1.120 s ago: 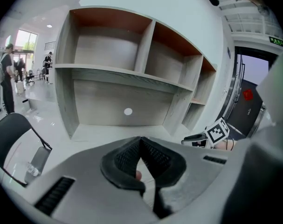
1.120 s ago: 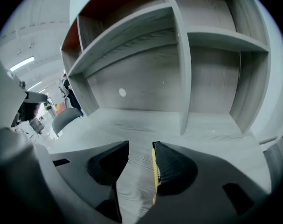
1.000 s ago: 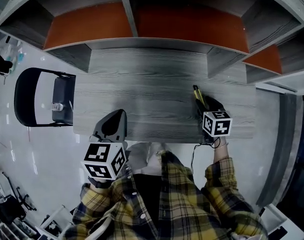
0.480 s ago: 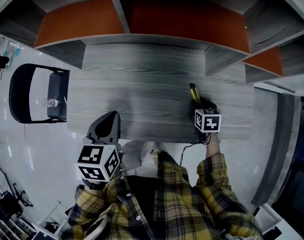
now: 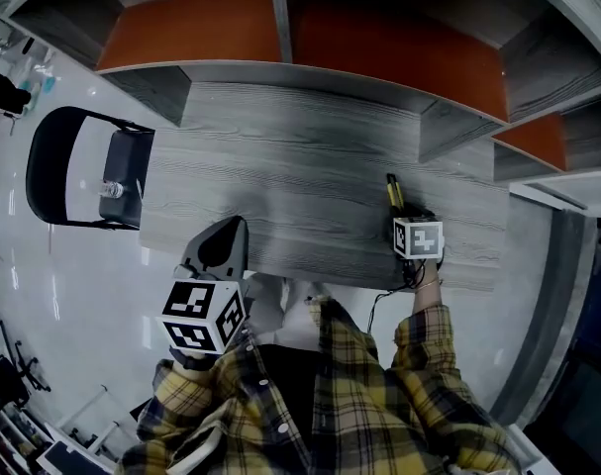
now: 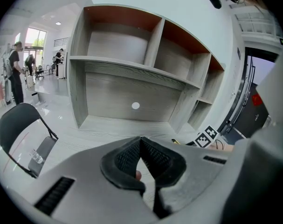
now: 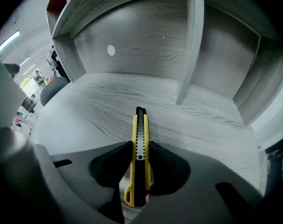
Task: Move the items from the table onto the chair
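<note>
Down goes the right hand-held gripper [image 5: 403, 216] since a second ago. It has sunk onto the bench [image 5: 300, 156], and its jaws have just been closing. The yellow-and-black utility knife [image 7: 140, 155] sits right between them now, with both dark pads against its sides.

From the head view you'd never know that. The marker cube [image 5: 418, 237] covers the jaws, and only the knife's front end [image 5: 391, 192] pokes out toward the shelves [image 5: 280, 28]. Whether the knife is off the wood or still lying on it, neither view settles. The tail end is cut off by the gripper body.

Over to the left hand-held gripper [image 5: 237, 226]. It hangs at the near edge of the bench. Its own view shows the ribbed pads [image 6: 132, 155] pressed tip to tip [image 6: 141, 139] with nothing in them.

That same view picks up a sliver of yellow [image 6: 175, 141] far off beside the other cube, too small to read.

The chair [image 5: 45, 181] stands off the bench's left end. A small clear bottle [image 5: 110, 188] is on its seat, seen from above and in the left gripper view [image 6: 36, 157]. The right gripper view catches only the backrest.
</note>
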`<action>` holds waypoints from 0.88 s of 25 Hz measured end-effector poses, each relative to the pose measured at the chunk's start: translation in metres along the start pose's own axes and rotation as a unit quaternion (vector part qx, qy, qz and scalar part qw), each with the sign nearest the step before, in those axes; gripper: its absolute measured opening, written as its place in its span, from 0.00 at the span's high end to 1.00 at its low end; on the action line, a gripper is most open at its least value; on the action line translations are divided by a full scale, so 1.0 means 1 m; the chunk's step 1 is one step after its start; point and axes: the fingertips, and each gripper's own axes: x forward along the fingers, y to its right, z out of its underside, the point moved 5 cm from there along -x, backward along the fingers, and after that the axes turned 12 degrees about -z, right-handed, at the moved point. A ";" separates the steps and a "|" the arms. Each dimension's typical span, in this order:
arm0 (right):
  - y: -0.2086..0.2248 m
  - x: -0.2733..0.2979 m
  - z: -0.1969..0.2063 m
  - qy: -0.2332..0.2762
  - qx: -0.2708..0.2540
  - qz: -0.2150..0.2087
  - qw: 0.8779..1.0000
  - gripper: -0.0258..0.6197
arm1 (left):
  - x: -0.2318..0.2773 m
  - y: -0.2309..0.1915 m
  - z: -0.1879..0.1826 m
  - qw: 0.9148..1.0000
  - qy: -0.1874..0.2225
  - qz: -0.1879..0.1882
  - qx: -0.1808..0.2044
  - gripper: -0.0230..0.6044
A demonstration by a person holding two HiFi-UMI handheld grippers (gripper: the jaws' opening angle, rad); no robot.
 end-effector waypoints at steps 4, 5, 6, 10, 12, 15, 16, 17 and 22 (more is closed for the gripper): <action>-0.008 -0.010 -0.008 0.024 0.010 -0.018 0.999 0.77 | -0.001 -0.003 -0.001 1.000 0.010 -0.003 -0.012 0.96; -0.013 -0.014 -0.012 0.033 0.011 -0.024 0.999 0.77 | -0.002 -0.004 -0.001 1.000 0.011 -0.004 -0.015 0.96; -0.018 -0.018 -0.016 0.042 0.011 -0.031 0.999 0.77 | -0.003 -0.006 -0.001 1.000 0.013 -0.005 -0.018 0.96; -0.047 -0.027 -0.034 0.072 0.007 -0.064 0.995 0.77 | -0.008 -0.020 -0.001 0.999 0.018 -0.013 -0.029 0.96; -0.067 -0.028 -0.045 0.079 -0.002 -0.080 0.994 0.77 | -0.010 -0.031 0.001 0.999 0.021 -0.018 -0.037 0.96; -0.102 -0.027 -0.060 0.085 -0.027 -0.101 0.991 0.77 | -0.012 -0.048 0.003 0.998 0.025 -0.023 -0.048 0.96; -0.115 -0.026 -0.066 0.086 -0.036 -0.109 0.990 0.77 | -0.012 -0.055 0.003 0.998 0.026 -0.023 -0.052 0.96; -0.129 -0.025 -0.071 0.087 -0.045 -0.115 0.988 0.77 | -0.012 -0.062 0.004 0.998 0.028 -0.023 -0.056 0.96; -0.228 -0.002 -0.095 0.079 -0.094 -0.139 0.983 0.77 | -0.019 -0.121 0.012 0.997 0.035 -0.016 -0.072 0.96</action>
